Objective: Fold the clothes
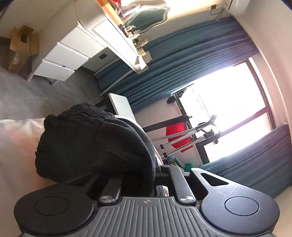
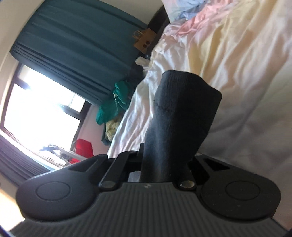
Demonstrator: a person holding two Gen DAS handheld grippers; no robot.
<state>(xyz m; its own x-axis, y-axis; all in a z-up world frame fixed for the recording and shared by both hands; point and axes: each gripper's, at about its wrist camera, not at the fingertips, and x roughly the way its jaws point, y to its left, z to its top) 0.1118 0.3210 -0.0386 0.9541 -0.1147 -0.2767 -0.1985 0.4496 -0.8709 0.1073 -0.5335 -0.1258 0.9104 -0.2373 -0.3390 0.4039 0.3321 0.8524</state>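
Knit (image 1: 91, 142) clamped in left gripper (image 1: 155, 182), dark cloth (image 2: 178, 116) clamped in right gripper (image 2: 160, 164), both jaws closed on fabric, held up off the bed (image 2: 237, 54), probably to hang it free and line up edges for folding.

This is a bedroom in a home. A bed (image 2: 228, 60) with rumpled pastel sheets (white, pink, pale yellow) fills much of the right wrist view. Teal curtains (image 1: 175, 60) hang beside a bright window (image 1: 228, 102). Against one wall stands a white dressing table (image 1: 76, 45) with drawers, small bottles at its far edge and an ornate mirror (image 1: 147, 12) above it. Cardboard boxes (image 1: 20, 45) sit on the grey floor (image 1: 36, 91) in a corner, a paper bag (image 2: 144, 40) is near the bed's far end, and loose green clothes (image 2: 113, 102) are heaped beside the bed.
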